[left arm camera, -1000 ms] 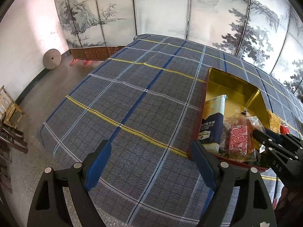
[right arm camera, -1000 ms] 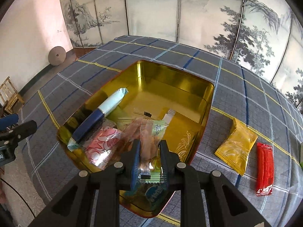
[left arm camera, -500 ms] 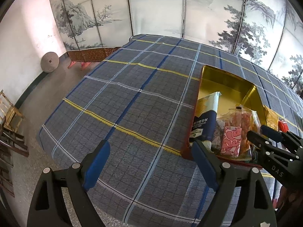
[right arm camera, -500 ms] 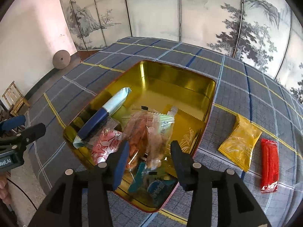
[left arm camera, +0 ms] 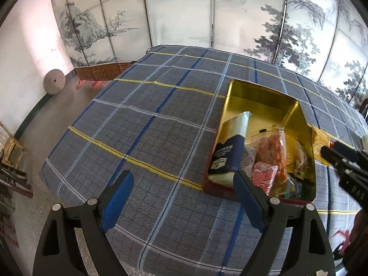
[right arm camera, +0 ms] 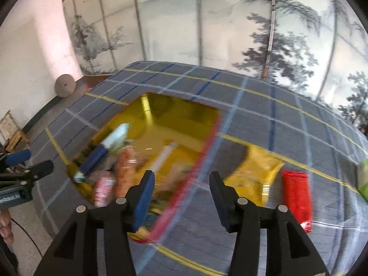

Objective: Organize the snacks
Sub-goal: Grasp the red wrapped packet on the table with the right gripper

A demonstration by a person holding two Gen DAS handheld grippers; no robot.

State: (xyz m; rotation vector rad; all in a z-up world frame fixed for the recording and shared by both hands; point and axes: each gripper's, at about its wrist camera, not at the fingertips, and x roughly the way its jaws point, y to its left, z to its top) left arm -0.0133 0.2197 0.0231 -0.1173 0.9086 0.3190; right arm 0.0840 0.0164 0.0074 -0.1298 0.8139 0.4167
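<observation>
Gold, mirror-bright metal lines the rectangular tin (left arm camera: pixel 264 101) on your plaid-covered worktop (left arm camera: pixel 149 126), and its outer rim is red. Your left gripper (left arm camera: pixel 181 197) has its jaws standing wide with nothing between them, only woven grey cloth crossed by blue, white and yellow lines; the tin lies just beyond the right-hand jaw. Your right gripper (right arm camera: pixel 180 193) has just been opening its jaws; they now stand partly apart and hold nothing, hanging over the tin's red near corner. In the tin, ahead and left of the right jaws, a tall blue and pale packet (left arm camera: pixel 230 151) leans against the side wall; it carries a white label block whose characters are too small to read. Beside it lie a clear crinkly bag of orange pieces (left arm camera: pixel 273 154) and a pink and white patterned pack (left arm camera: pixel 262 177). Outside the tin, ahead and right of the right jaws, a flat glossy yellow pouch (right arm camera: pixel 255 172) lies on the cloth, with a slim red foil stick (right arm camera: pixel 296 195) further right. The letters "DA" show on the right gripper's black body in the left wrist view.
</observation>
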